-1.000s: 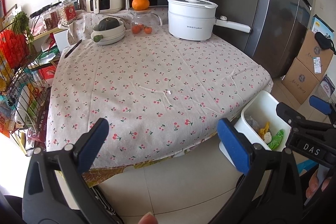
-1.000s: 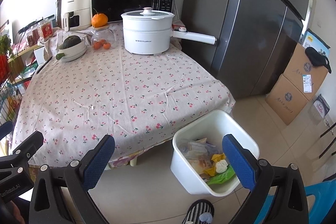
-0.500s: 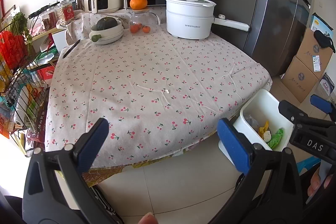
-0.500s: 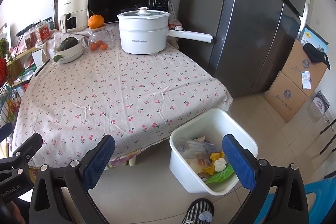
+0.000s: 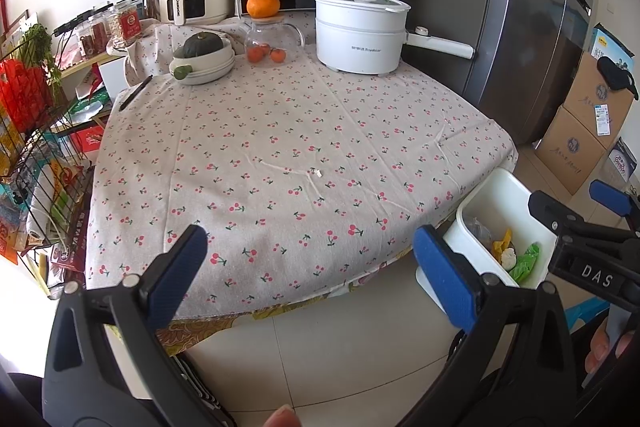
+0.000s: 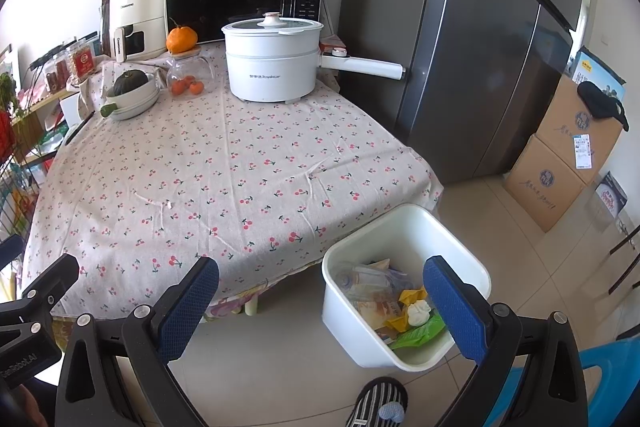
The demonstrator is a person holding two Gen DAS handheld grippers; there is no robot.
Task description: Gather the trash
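Observation:
A white bin (image 6: 404, 239) stands on the floor by the table's near right corner; it also shows in the left wrist view (image 5: 500, 199). It holds trash: wrappers, a yellow piece, a white ball (image 6: 418, 307) and a green wrapper (image 6: 420, 333). A tiny white scrap (image 5: 319, 172) lies on the cherry-print tablecloth (image 5: 280, 131); it also shows in the right wrist view (image 6: 169, 204). My left gripper (image 5: 310, 267) is open and empty, off the table's front edge. My right gripper (image 6: 320, 301) is open and empty, beside the bin above the floor.
At the table's back stand a white electric pot (image 5: 360, 33), a glass jar with oranges (image 5: 266, 43), a bowl with a squash (image 5: 204, 57), a microwave and an air fryer. A wire rack (image 5: 32, 147) stands left. A fridge (image 6: 480, 47) and cardboard boxes (image 6: 560, 155) stand right.
Both grippers have drawn back and tilted slightly, so the table and bin sit a little farther and lower in view. Both stay open and empty.

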